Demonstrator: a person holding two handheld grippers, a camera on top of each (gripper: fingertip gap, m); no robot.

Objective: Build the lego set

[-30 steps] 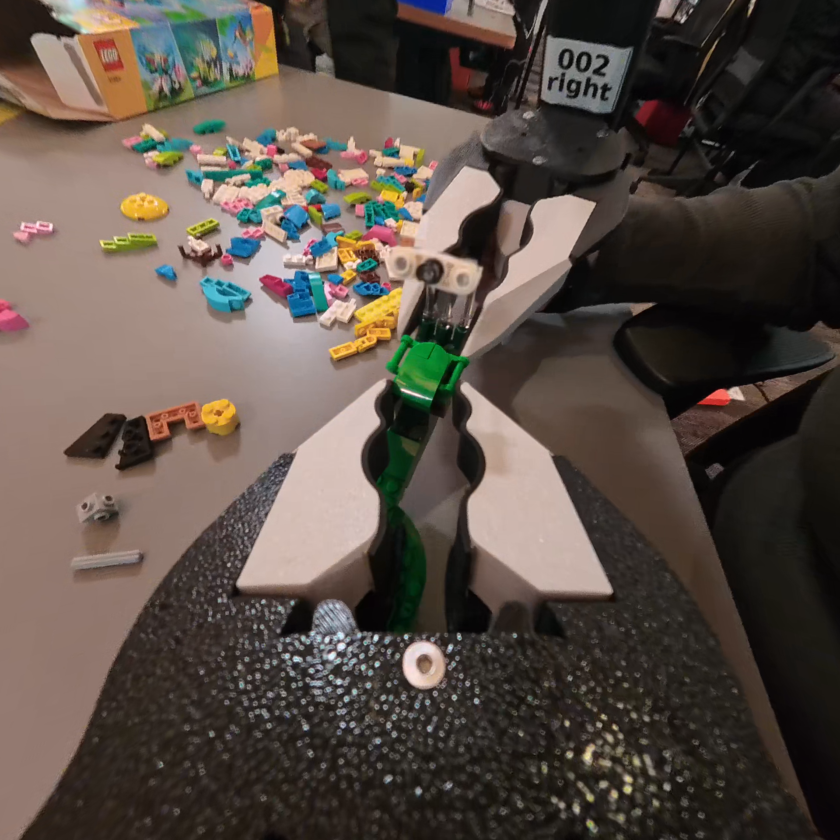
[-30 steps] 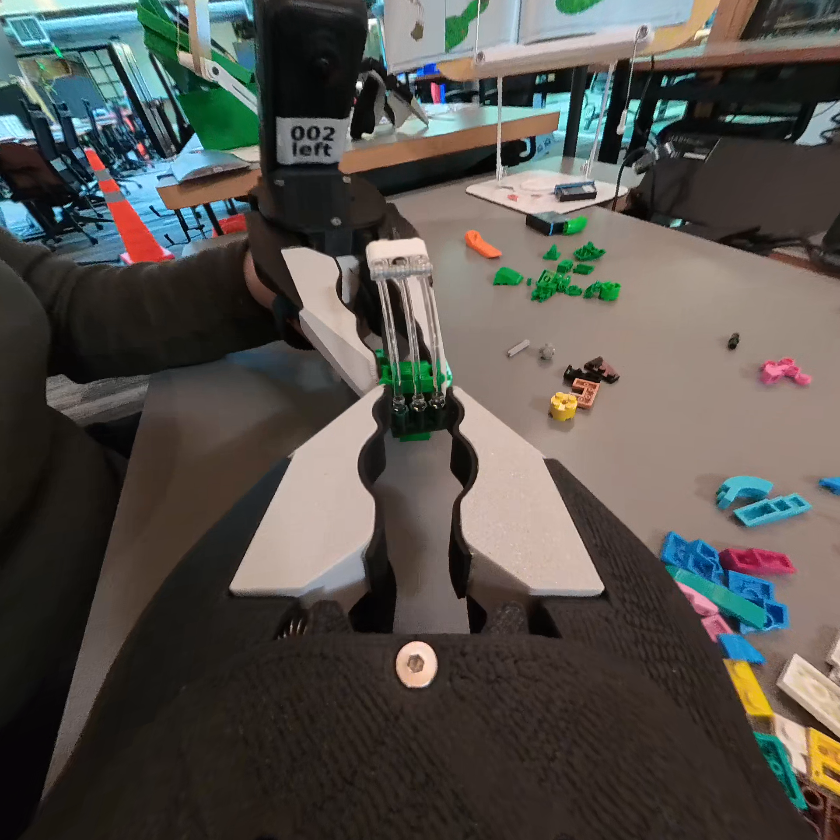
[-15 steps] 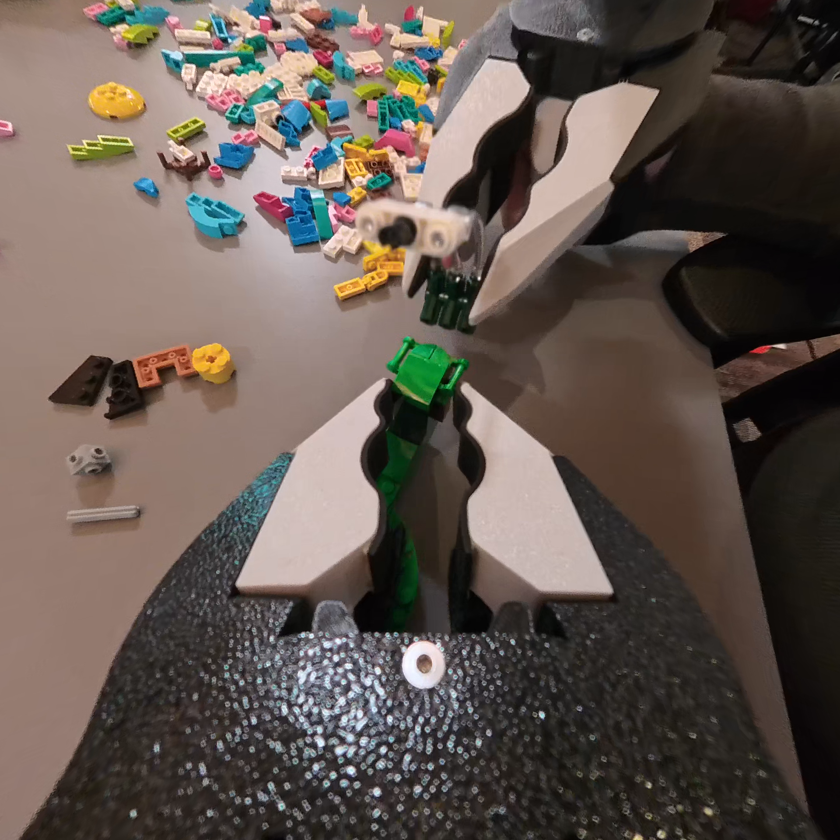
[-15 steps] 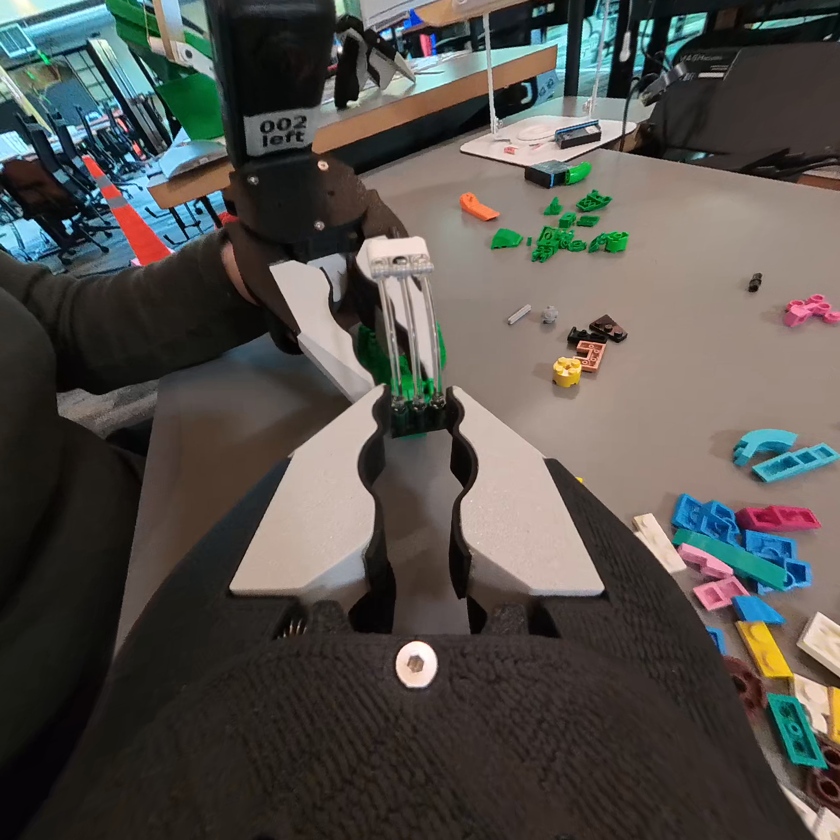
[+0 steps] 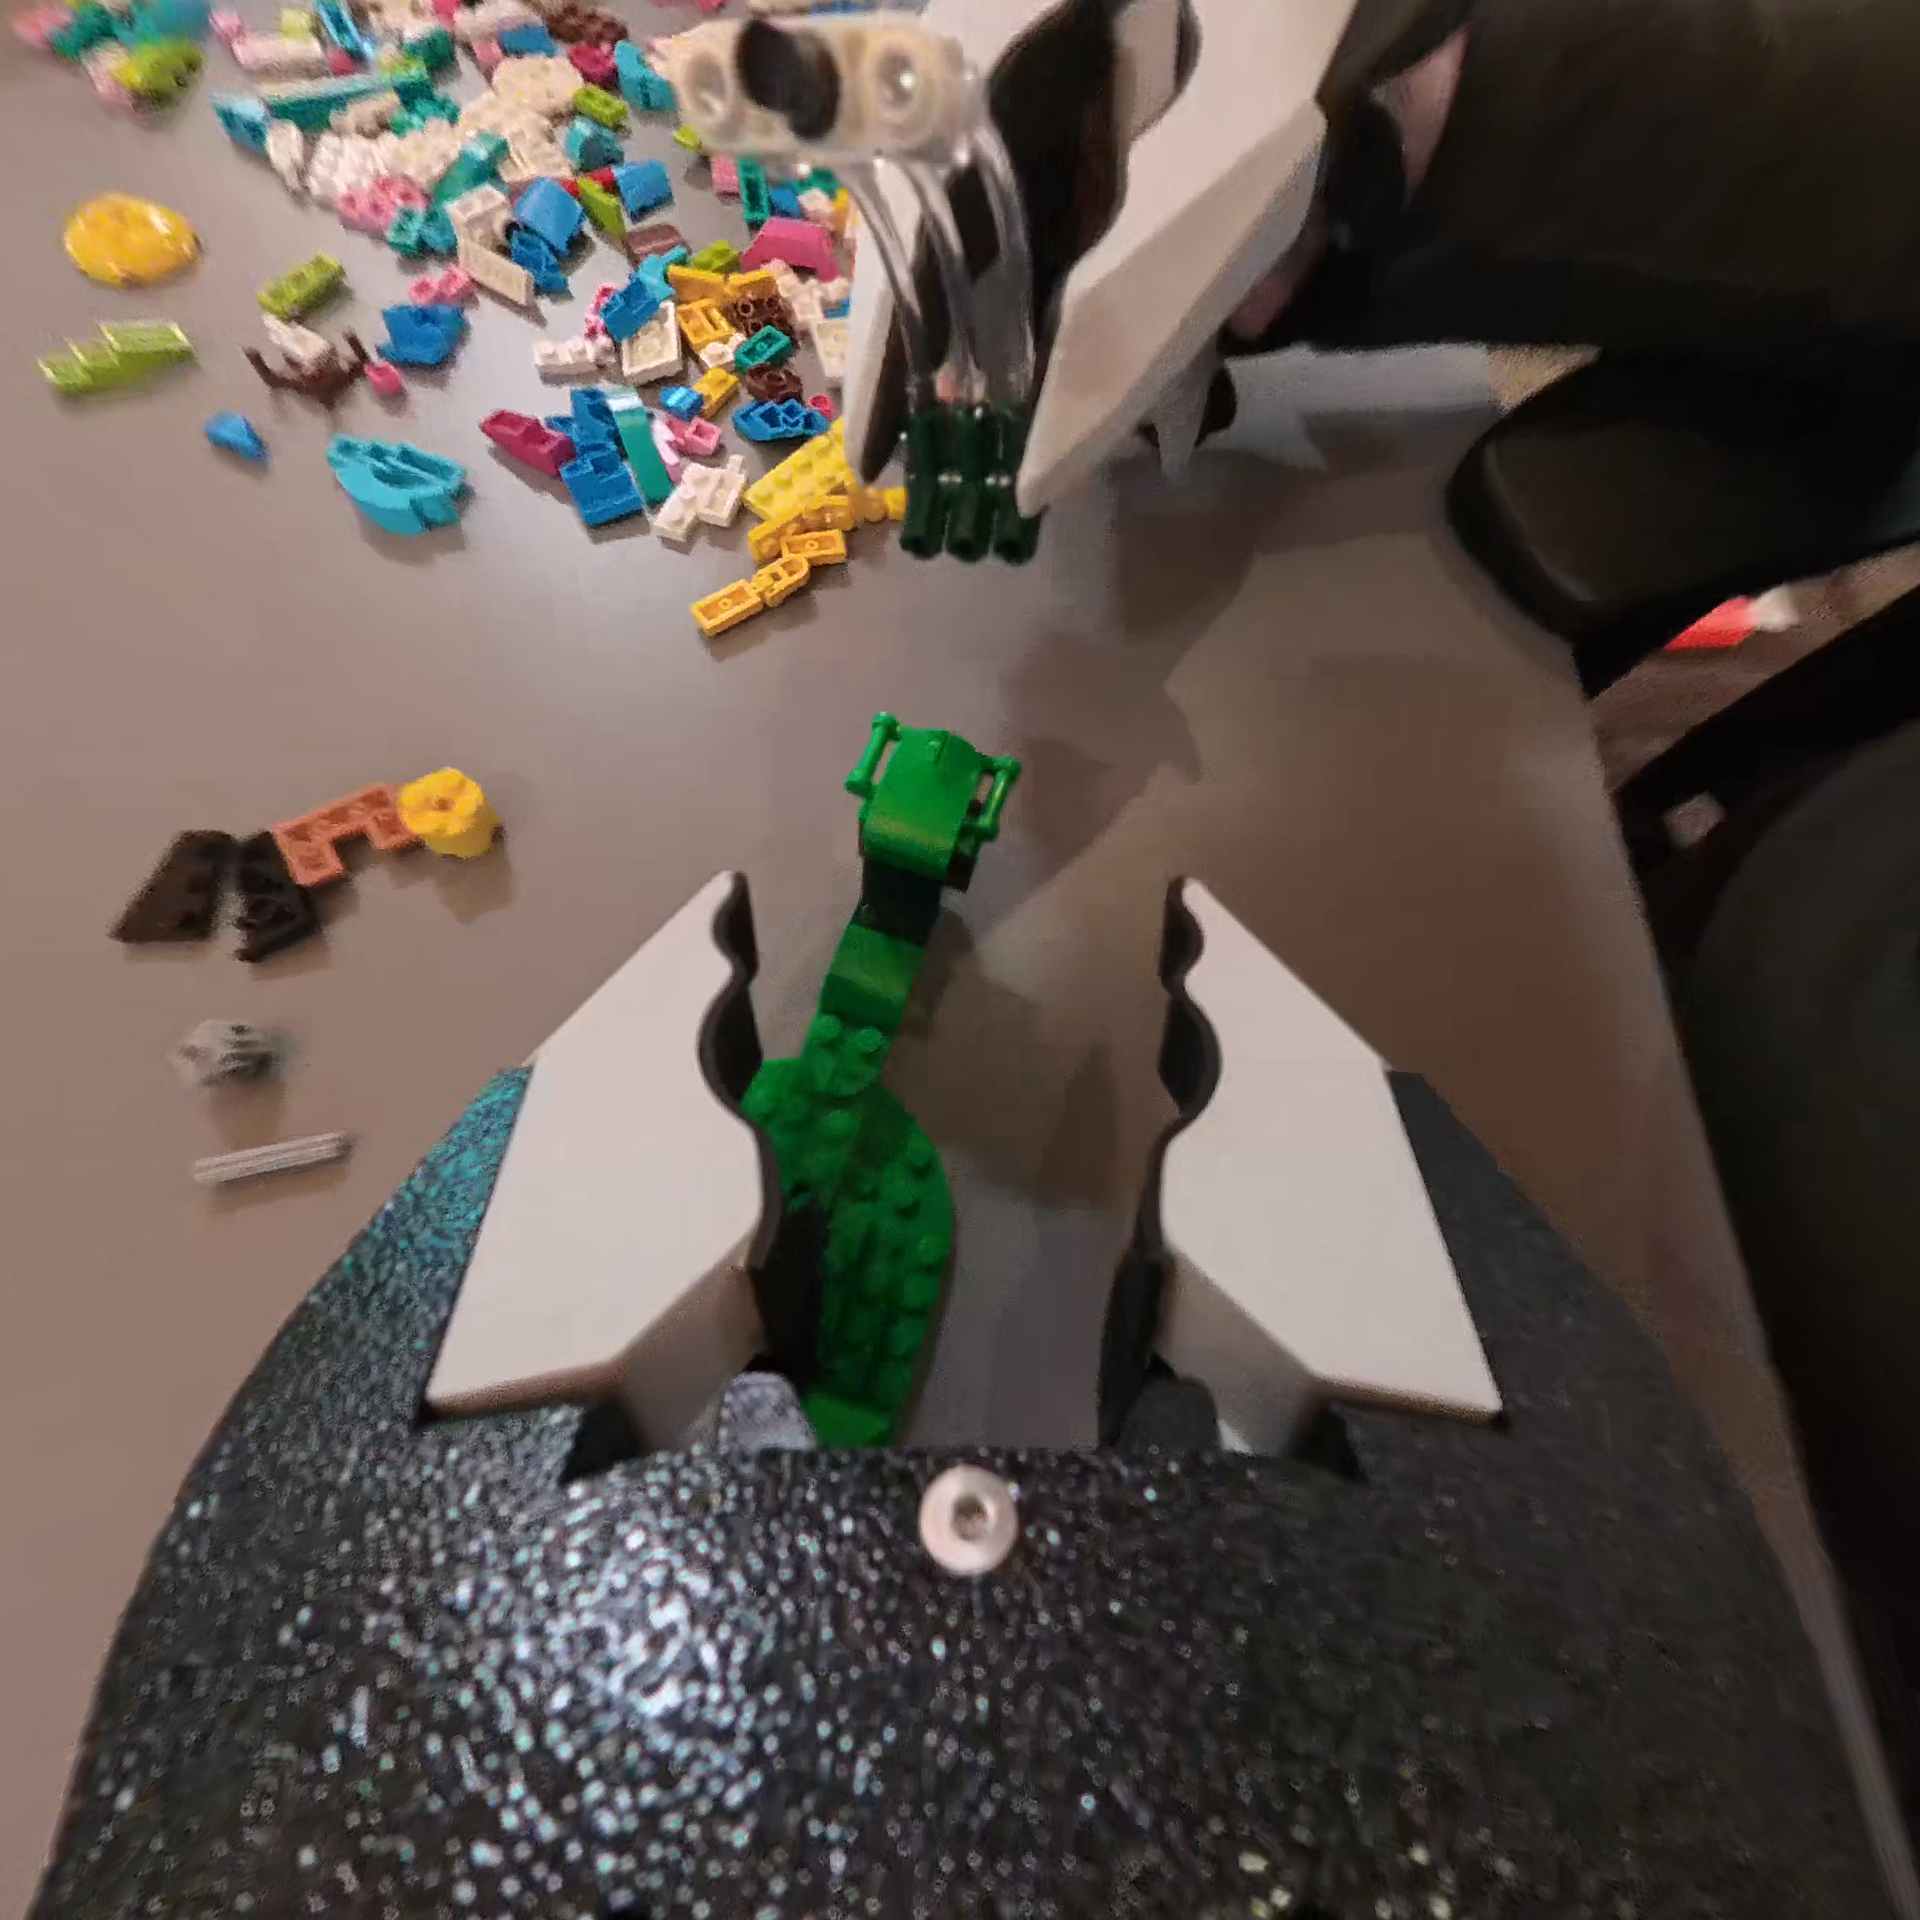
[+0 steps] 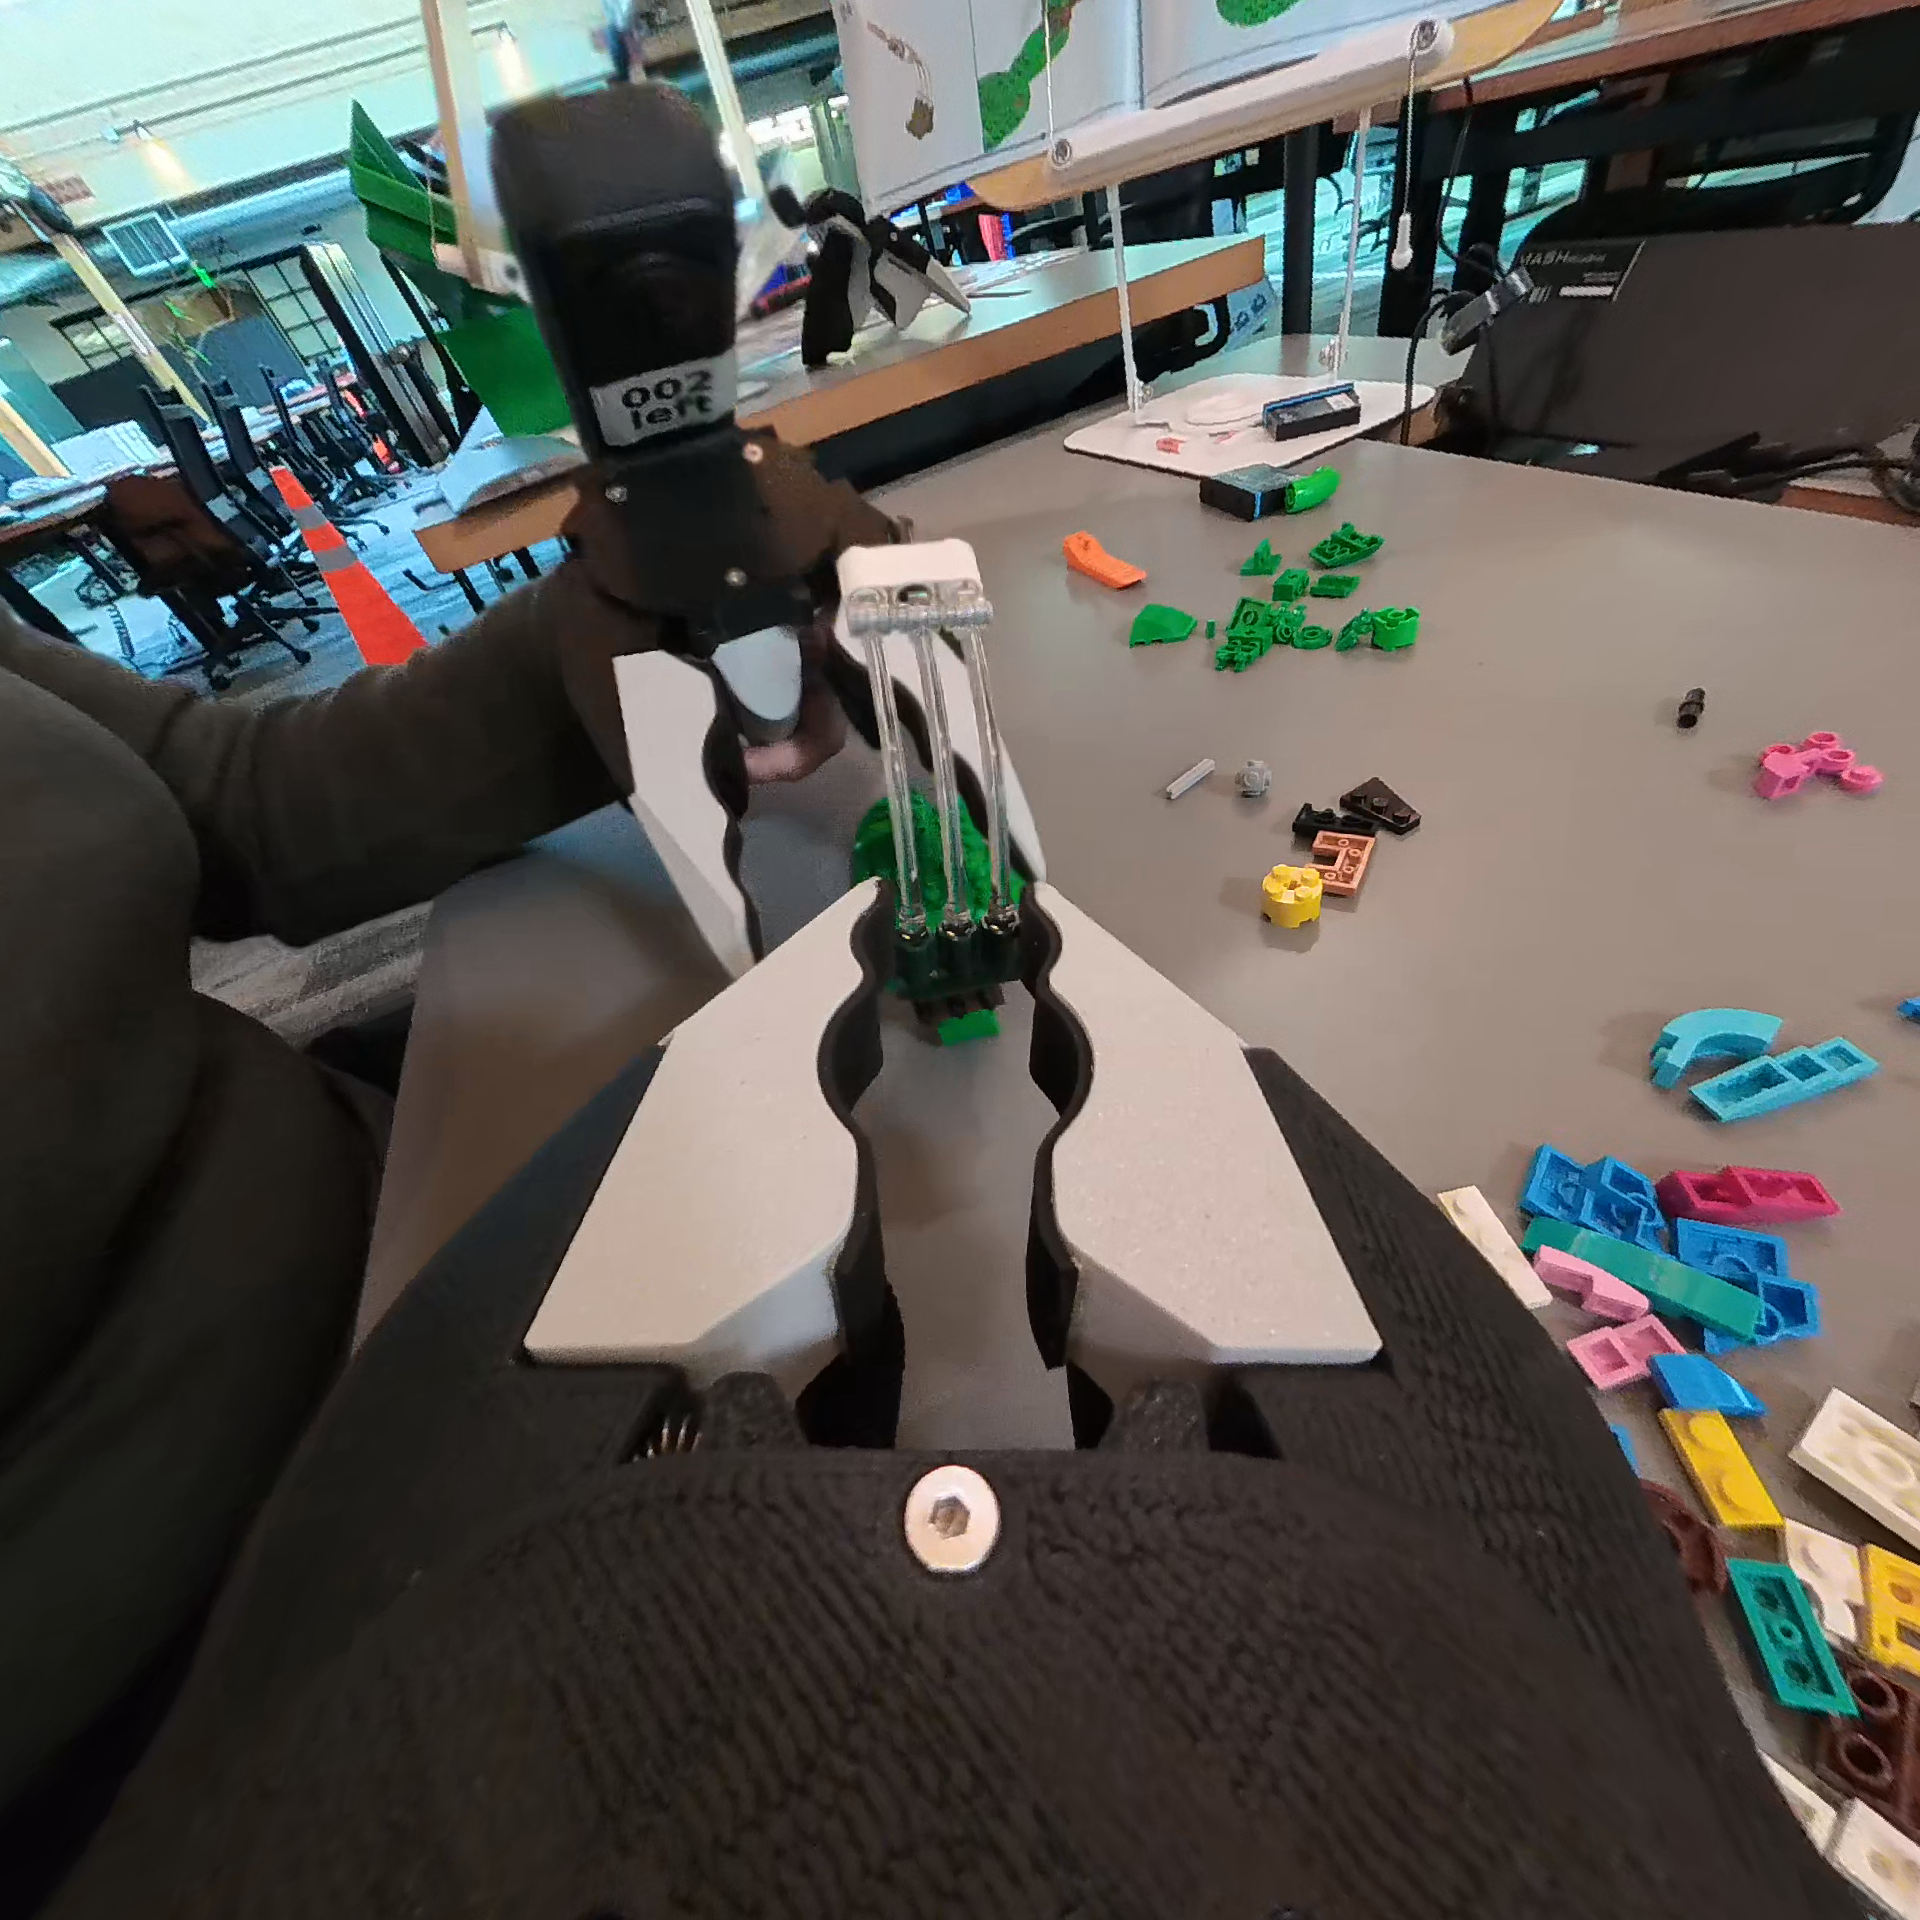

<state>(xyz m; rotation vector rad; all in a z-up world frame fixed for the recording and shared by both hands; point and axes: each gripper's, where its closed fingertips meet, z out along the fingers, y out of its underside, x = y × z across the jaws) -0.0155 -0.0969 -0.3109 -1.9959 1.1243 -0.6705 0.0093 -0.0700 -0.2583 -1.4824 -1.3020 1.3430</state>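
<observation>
My left gripper [image 5: 951, 894] is open, its fingers wide apart. A green lego assembly [image 5: 883, 1143] lies loose between them, against the left finger's inner side and apparently on the grey table [image 5: 520, 665]. My right gripper [image 5: 961, 499] hangs above and beyond it. It is shut on the dark green base of a piece with three clear rods and a white top [image 5: 821, 88]. In the right wrist view, my right gripper [image 6: 954, 914] holds that rod piece [image 6: 940, 769] upright. The green assembly [image 6: 961, 1023] sits just below, and the left gripper [image 6: 831, 831] is behind.
A heap of mixed coloured bricks [image 5: 623, 312] lies at the far left. A yellow round brick [image 5: 447, 816], brown and black plates [image 5: 218, 904] and a grey axle [image 5: 270, 1158] lie nearer. Loose green parts [image 6: 1278, 623] lie further out. The table edge [image 5: 1621, 935] runs down the right. Tip to tip, the grippers are about 7 cm apart.
My left gripper has opened and let go of the green assembly. My right gripper has pulled the rod piece off it, up and away.
</observation>
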